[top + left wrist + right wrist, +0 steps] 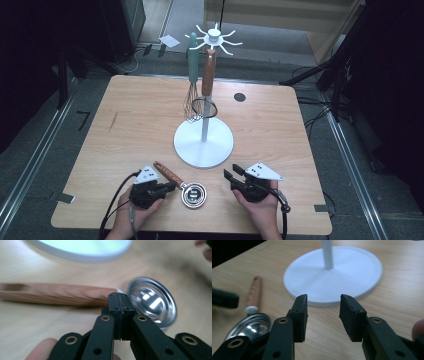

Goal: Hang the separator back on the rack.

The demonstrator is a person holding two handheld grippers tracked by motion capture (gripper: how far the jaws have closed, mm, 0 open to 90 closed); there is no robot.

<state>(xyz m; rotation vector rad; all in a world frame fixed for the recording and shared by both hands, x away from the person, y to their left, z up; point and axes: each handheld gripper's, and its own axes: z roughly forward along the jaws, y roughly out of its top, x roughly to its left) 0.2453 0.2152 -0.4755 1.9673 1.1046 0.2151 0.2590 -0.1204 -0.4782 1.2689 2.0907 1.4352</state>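
Gripping the ladle [186,187] at its wooden handle, the left gripper [171,186] is clamped; the right gripper [231,174], at 3 o'clock, stands half-open, empty.

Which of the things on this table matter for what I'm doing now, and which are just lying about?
In the job:
- ladle, metal bowl on the table, wooden handle
- left gripper, shut at the neck where handle meets bowl
- right gripper, jaws apart, nothing between them
- white hanging stand, with free hooks on top

Just there:
- whisk, already hanging
- brown-handled utensil, already hanging
- dark round disc in the tabletop
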